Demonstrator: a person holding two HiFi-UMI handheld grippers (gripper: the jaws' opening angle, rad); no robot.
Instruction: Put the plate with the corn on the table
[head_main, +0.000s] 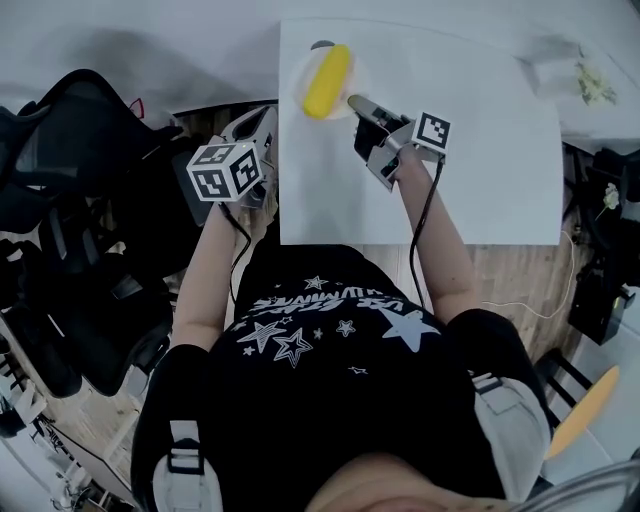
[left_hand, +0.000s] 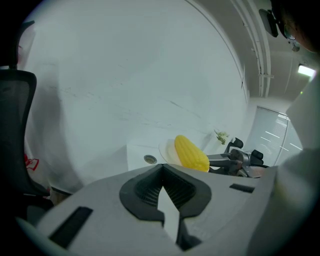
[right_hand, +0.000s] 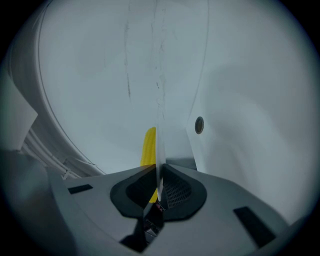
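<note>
Placement is the step in hand: the right gripper (head_main: 358, 104) has its 2 jaws pinched narrow on the near rim of the plate (head_main: 358, 72), whose thin edge runs straight between the pads in the right gripper view, and the corn (head_main: 328, 80) lies across the plate. Plate and corn are over the far left corner of the white table (head_main: 480, 170), just beside a small round grommet (head_main: 322, 45); whether the plate's underside already touches the top I cannot tell. The left gripper (head_main: 262, 118) hangs off the table's left edge, jaws together on nothing, playing no part. By my reading, the next move calls for bringing the plate down level until it bears flat, then easing the jaws apart and drawing back without tipping the rim, since the corn could roll. The surface is plain, smooth and white, with only a small box (head_main: 548, 55) and a sprig (head_main: 592, 82) at its far right. Black office chairs (head_main: 70, 150) crowd the left, a wooden floor (head_main: 510, 275) shows below the near edge, and a pale wall (head_main: 150, 40) backs the table.
</note>
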